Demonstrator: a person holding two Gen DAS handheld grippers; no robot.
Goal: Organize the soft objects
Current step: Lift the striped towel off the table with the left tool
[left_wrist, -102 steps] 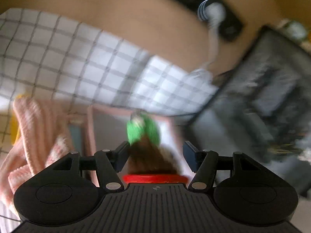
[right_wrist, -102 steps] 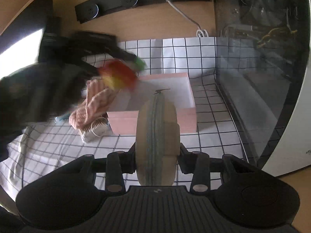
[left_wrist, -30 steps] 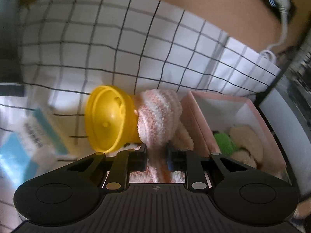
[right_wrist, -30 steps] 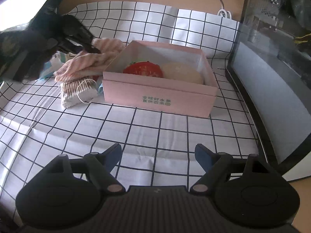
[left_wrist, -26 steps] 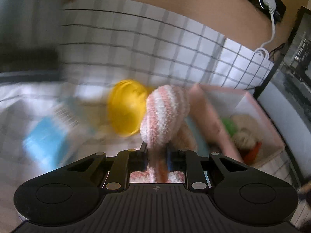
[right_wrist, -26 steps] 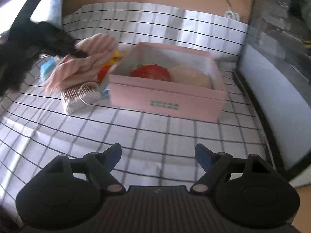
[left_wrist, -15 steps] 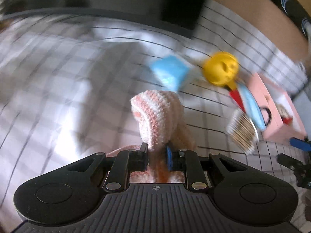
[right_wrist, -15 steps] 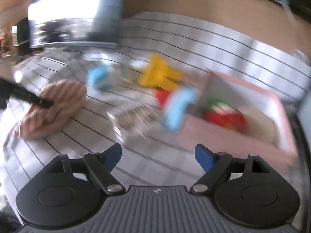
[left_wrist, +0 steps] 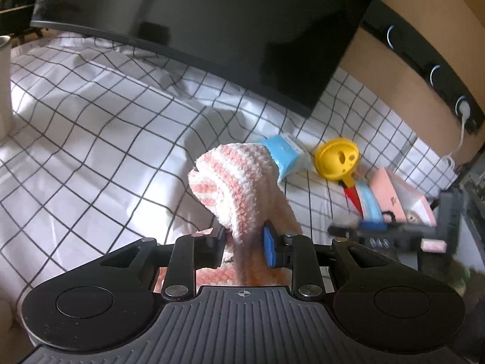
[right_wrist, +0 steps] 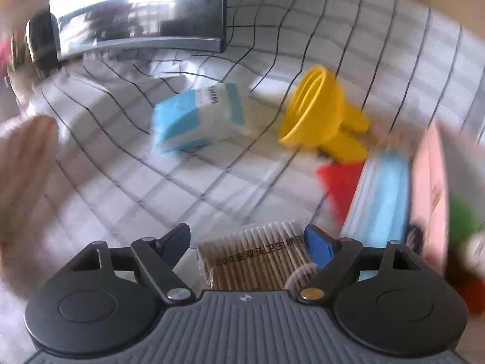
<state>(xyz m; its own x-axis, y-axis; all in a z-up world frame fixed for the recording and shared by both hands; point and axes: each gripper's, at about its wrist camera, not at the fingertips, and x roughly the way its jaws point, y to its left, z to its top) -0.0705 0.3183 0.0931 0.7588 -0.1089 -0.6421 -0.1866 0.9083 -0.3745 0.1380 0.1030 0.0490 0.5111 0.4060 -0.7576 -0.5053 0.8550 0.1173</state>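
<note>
The pink-and-white striped fluffy sock is lifted above the tabletop, which is covered with a white checked cloth. The left gripper is clenched on its lower part, so the top of the sock stands up and folds over, while the rest hangs down below the fingers. It is well apart from the pink box, which lies far to the right and seems to be the place for soft things; something green and red shows blurred at its side in the right wrist view.

The right gripper is released, its fingers wide apart, and a packet of cotton swabs lies between them on the cloth; I cannot tell if the fingers touch it. Beside it is a blue face mask against the box wall, then a yellow funnel-like toy and a blue and white tissue pack further back.

To do this step well, I think the left gripper should keep a firm pinch, because the sock is limp and heavy at the hanging end. It should carry the sock high enough to pass the box wall, and loosen only when most of the fabric is inside. The right gripper should stay clear of that path.
</note>
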